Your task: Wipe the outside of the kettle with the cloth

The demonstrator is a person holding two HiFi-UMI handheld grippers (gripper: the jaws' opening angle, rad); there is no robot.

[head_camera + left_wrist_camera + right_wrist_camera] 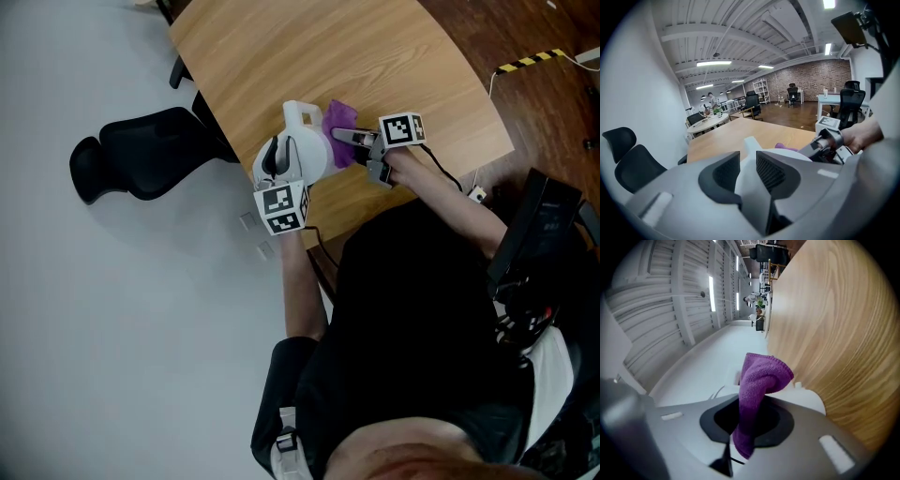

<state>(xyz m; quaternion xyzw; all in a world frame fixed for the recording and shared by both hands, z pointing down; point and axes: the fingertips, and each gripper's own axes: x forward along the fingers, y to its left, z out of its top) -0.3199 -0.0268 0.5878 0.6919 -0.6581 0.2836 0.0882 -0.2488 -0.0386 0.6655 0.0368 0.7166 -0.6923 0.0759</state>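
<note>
A white kettle [305, 155] stands near the front edge of the wooden table [375, 56]. My left gripper [276, 161] reaches it from the near side, and in the left gripper view its jaws [747, 164] are shut on the kettle's white handle [749, 185]. From the right, my right gripper [345, 138] holds a purple cloth [337, 127] against the kettle's side. The right gripper view shows the cloth [761, 376] pinched between the shut jaws [747, 420], its free end folded over the white kettle [811, 401].
A black office chair [141, 155] stands on the grey floor left of the table. White cables [478, 192] hang off the table's right edge, near yellow-black floor tape [530, 61]. More desks and chairs [752, 101] stand far behind.
</note>
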